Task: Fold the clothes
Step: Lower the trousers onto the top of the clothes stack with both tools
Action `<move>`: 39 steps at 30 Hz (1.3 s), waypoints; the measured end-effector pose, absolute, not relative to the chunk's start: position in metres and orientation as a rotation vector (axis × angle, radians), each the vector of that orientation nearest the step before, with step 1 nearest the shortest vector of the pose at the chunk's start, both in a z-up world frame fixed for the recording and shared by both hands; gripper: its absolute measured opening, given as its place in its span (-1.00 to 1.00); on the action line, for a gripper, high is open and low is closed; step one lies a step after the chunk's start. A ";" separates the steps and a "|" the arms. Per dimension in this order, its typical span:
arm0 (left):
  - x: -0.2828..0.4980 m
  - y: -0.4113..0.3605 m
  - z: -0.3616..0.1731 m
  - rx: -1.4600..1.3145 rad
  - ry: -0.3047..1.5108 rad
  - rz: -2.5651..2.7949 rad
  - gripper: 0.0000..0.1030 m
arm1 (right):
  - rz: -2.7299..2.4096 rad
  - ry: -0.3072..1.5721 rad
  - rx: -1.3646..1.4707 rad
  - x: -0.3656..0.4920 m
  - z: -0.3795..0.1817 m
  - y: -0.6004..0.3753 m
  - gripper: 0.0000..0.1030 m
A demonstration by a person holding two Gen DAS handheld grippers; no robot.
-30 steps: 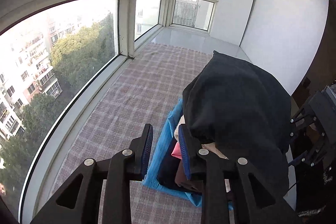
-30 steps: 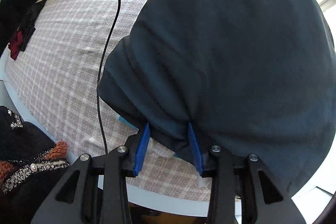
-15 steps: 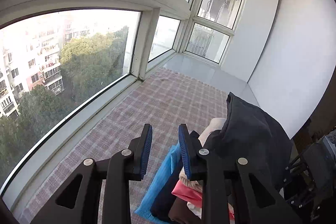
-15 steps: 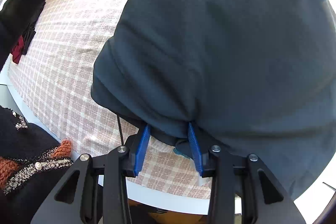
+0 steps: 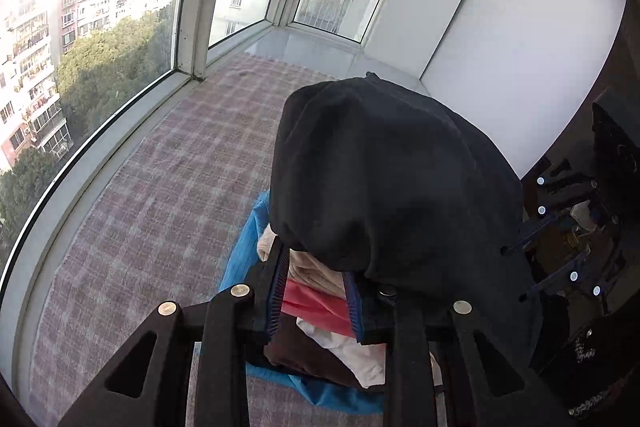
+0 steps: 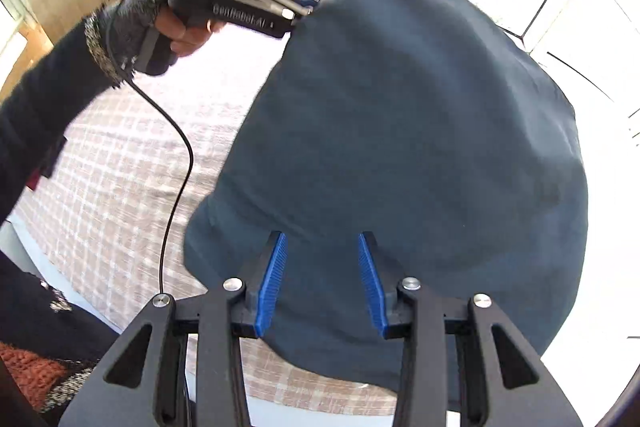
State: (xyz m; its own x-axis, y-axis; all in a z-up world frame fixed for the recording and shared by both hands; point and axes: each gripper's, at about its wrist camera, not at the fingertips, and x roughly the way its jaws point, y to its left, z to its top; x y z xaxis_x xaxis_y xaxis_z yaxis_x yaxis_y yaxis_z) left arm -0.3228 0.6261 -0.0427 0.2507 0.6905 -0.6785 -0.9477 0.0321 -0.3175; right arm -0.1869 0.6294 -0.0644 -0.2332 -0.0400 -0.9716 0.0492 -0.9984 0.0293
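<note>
Left gripper (image 5: pixel 315 297): right up close, jaws parted with nothing pinched between the blue pads (image 5: pixel 276 291). The navy garment (image 5: pixel 392 179) is slung over its right-hand finger only.
Right gripper (image 6: pixel 322 283): jaws standing apart and navy fabric filling the whole gap. Whether it bites the cloth or just sits against it, I cannot tell.
Navy garment, right view (image 6: pixel 400 127): up in the air between the two grippers, ballooning like a hood, with its lower edge sagging toward the checked blanket (image 6: pixel 120 167).
Stack of folded clothes (image 5: pixel 320 307): showing through the left gripper's gap, beige on top, then pink, white and brown, directly beneath the hanging garment.
Blue cloth (image 5: pixel 244 247): lying flat under that stack, with its edge poking out on the window side.
Checked blanket, left view (image 5: pixel 180 187): covering the sill platform, with stack and blue cloth resting on it.
Left hand (image 6: pixel 176 35): in a dark sleeve (image 6: pixel 44 99), wrapped round the gripper's handle at the garment's top edge, a black cable (image 6: pixel 176 167) trailing down from it.
Right gripper from the left view (image 5: pixel 514 273): at the garment's right side, both fingers pressing into the fabric.
Window (image 5: pixel 100 47): beyond the blanket, with trees and apartment blocks outside.
White wall (image 5: pixel 520 47): far right, behind the garment.
</note>
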 end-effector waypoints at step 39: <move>-0.187 0.511 -0.067 -1.092 0.201 1.245 -0.05 | -2.649 -0.036 1.641 -0.267 -0.020 0.670 -0.21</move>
